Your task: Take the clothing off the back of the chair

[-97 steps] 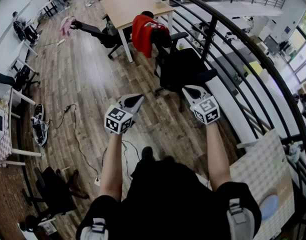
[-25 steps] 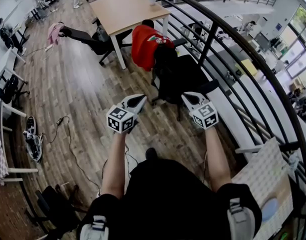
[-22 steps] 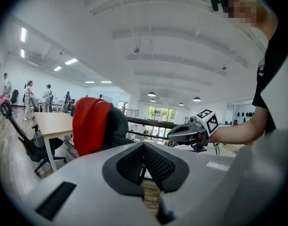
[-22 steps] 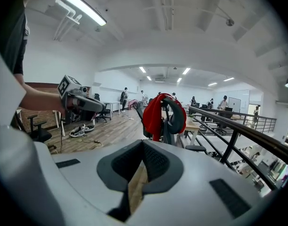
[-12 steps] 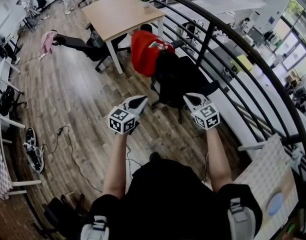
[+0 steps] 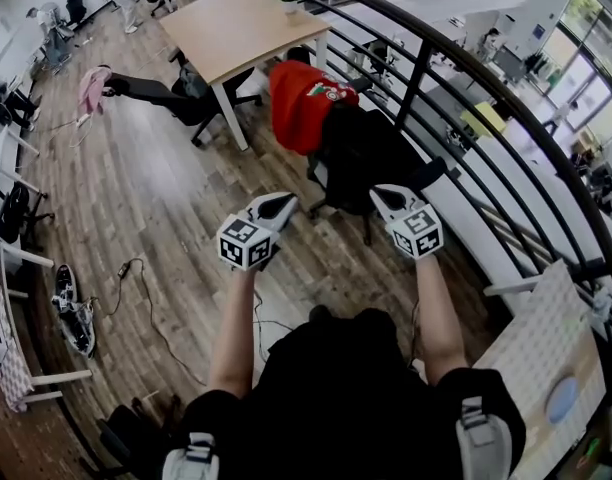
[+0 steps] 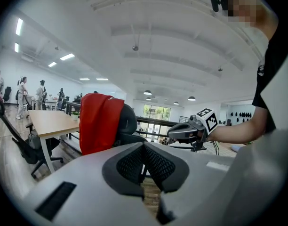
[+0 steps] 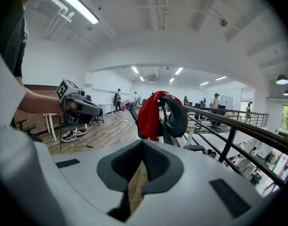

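Red fabric garment (image 6: 304, 103) with a small white-and-green patch, draped over the backrest of a black swivel office chair (image 6: 371, 158), on that chair's far-left side in the head view. Chair standing on brown wood-plank floor (image 6: 136, 198), between a light wooden counter (image 6: 236, 28) with white legs and a curved black metal railing (image 6: 456, 68).

Left gripper (image 6: 282, 202), grey with a cube of square black-and-white markers, held out in front of the body at the head view's left. Jaws pressed together, nothing between the pads. Right gripper (image 6: 384, 194), same build, level with it at the right. Jaws likewise closed and empty. Both pointed toward the chair, well apart from the garment, touching nothing.

From the left gripper view: garment hanging to the left of the chair's dark headrest (image 7: 126, 121), counter beyond it at the left edge. From the right gripper view: garment on the left side of the backrest, railing running off to the right.

Further off: pink cloth (image 6: 90, 88) hanging at the end of another dark chair (image 6: 156, 90) beside the counter, black cable (image 6: 151, 288) trailing across the floor, small potted plant (image 6: 289, 1) near the counter's far edge.
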{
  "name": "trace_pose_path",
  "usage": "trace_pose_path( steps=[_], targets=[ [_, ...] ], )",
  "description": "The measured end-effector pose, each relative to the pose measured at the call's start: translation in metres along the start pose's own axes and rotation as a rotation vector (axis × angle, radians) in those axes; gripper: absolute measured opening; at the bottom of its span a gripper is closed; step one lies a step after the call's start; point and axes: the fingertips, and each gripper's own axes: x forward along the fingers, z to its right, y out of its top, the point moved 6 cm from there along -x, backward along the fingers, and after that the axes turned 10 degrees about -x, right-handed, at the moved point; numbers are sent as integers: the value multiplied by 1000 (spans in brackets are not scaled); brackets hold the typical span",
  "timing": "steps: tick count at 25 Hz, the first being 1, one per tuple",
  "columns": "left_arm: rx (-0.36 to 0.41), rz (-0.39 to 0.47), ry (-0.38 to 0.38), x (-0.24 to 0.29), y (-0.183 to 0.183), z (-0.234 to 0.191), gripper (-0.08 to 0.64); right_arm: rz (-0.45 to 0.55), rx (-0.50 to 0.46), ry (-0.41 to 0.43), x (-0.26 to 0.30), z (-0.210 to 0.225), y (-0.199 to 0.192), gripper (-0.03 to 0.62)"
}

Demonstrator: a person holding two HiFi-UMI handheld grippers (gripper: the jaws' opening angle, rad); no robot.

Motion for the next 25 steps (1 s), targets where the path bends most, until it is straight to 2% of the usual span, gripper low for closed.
trace_pose_path(
  steps=[5,9,14,25],
  targets=[
    [5,-12,-6,-5,-4,-4,2,-17,-4,-18,1,1,-4,-2],
    [0,-9,0,-5,-4,-11,2,9,0,-41,4,12,1,-2],
    [-7,-3,15,1,-2,-18,2,-2,0,-32,10,24,-4,-2],
    [-5,22,58,45,28,-44,2,39,-14,-7,40,88,7,-2]
  ],
)
